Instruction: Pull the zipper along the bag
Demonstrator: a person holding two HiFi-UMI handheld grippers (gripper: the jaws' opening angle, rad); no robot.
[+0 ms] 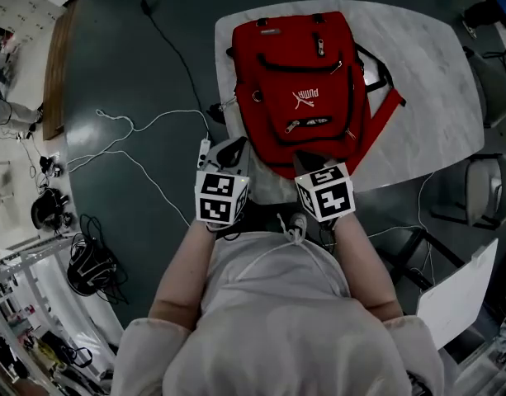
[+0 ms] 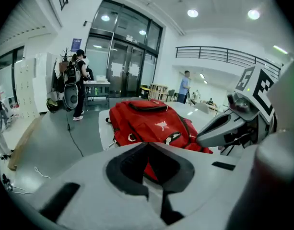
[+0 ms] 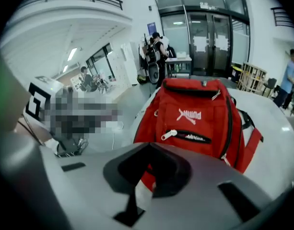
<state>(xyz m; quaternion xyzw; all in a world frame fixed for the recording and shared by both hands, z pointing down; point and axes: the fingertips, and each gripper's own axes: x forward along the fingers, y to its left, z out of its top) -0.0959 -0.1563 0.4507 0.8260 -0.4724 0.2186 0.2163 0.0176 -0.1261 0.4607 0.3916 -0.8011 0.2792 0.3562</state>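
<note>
A red backpack (image 1: 306, 89) lies flat on the white marble table (image 1: 434, 81), its top pointing away from me. Its front pocket zipper has a silver pull (image 3: 169, 134), also seen in the left gripper view as the pull (image 2: 173, 138). My left gripper (image 1: 230, 149) hovers at the table's near edge, just short of the bag's bottom left corner; its jaws are shut and hold nothing (image 2: 147, 143). My right gripper (image 1: 306, 160) sits over the bag's bottom edge, jaws shut and holding nothing (image 3: 149, 144). Neither gripper touches the zipper.
White and black cables (image 1: 129, 139) and a power strip (image 1: 205, 151) lie on the dark floor to the left. Chairs (image 1: 484, 188) stand right of the table, with a white board (image 1: 459, 295) lower right. People stand far off by glass doors (image 2: 77, 80).
</note>
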